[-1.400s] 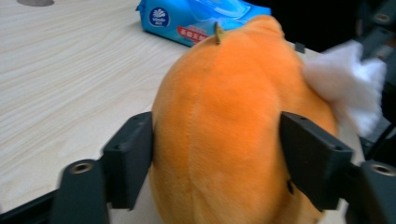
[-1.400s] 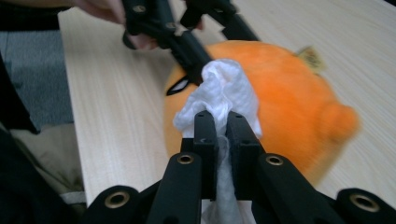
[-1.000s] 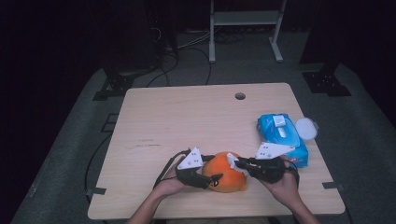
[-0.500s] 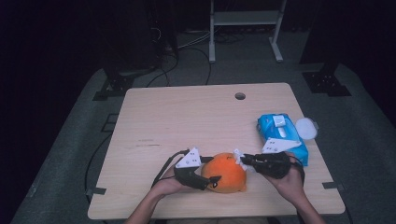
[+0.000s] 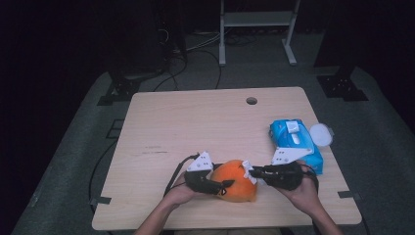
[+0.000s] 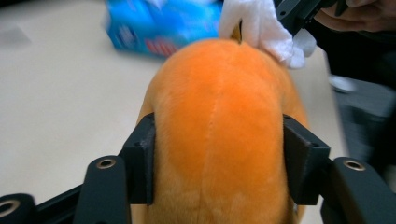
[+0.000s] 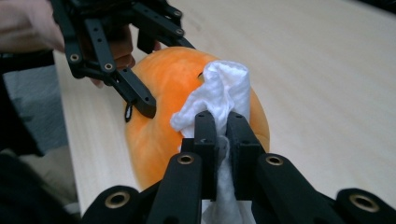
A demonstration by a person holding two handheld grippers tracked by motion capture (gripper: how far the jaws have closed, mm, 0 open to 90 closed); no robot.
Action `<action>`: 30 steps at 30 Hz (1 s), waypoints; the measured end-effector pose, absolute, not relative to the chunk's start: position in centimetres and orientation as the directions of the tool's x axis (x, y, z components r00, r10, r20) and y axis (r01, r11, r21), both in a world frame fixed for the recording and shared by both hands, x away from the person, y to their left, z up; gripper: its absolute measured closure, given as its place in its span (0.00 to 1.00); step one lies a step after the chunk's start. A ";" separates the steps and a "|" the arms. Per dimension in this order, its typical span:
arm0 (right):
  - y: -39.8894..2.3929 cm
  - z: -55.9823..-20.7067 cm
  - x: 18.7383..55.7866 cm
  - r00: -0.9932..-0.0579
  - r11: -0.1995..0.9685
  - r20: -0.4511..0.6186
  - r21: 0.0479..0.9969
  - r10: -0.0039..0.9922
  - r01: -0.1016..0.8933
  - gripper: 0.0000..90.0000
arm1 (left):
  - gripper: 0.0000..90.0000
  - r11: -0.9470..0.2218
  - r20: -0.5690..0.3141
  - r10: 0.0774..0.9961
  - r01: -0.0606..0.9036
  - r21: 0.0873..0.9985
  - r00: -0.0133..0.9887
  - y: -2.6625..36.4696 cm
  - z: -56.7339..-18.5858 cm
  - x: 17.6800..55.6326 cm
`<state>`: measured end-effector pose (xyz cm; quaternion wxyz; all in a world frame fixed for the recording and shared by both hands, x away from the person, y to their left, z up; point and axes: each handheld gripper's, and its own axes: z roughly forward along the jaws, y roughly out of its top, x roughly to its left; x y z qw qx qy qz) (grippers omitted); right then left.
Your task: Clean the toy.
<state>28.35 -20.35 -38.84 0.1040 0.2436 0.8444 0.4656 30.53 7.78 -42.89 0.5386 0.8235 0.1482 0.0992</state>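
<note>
At the table's near edge my left gripper, jaws just closing, clamps the round orange plush toy; my right gripper, pinched on a white wipe, wipes it; next I would rub across its top

— What's on the table?
— An orange plush near the front edge, a blue wipes pack at the right, a white lid just beside it.
</note>
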 end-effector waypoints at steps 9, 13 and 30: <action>-19.9 -40.0 29.0 -0.833 0.506 -0.017 0.801 0.553 0.319 0.92 | 0.19 -0.361 0.027 0.355 0.111 0.926 0.934 7.1 -44.6 31.2; -19.6 -39.8 28.7 -0.847 0.491 0.020 0.808 0.531 0.327 0.92 | 0.26 -0.379 0.014 0.350 0.128 0.917 0.937 7.6 -44.5 31.1; -20.0 -39.7 28.5 -0.838 0.454 0.036 0.827 0.544 0.330 0.92 | 0.28 -0.413 0.051 0.316 0.089 0.906 0.948 8.3 -44.7 30.4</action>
